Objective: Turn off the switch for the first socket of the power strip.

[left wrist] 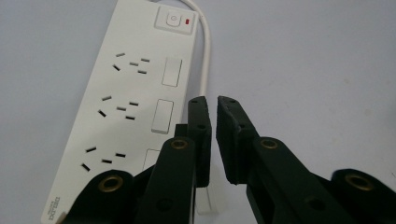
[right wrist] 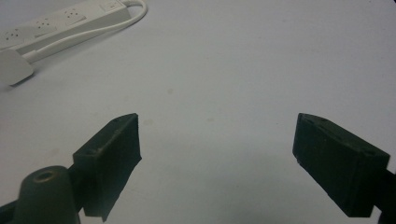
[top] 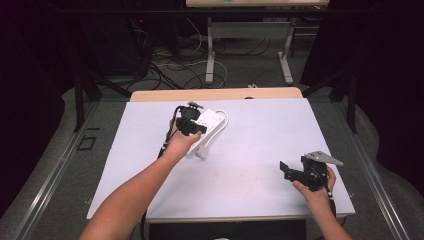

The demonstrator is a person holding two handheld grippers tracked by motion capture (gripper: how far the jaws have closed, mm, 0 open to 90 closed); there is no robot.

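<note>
Nearest the high camera, bare forearms are reaching in: the left gripper (top: 190, 122) is hovering over the white plastic power strip (top: 212, 120) on the pale tabletop (top: 250, 150); the right gripper (top: 300, 172) is resting well apart. Left gripper view: jaws nearly together, gripping nothing, beside the strip's cord (left wrist: 206, 51). Right gripper view: jaws spread wide, empty. No grasp seems made yet.
</note>
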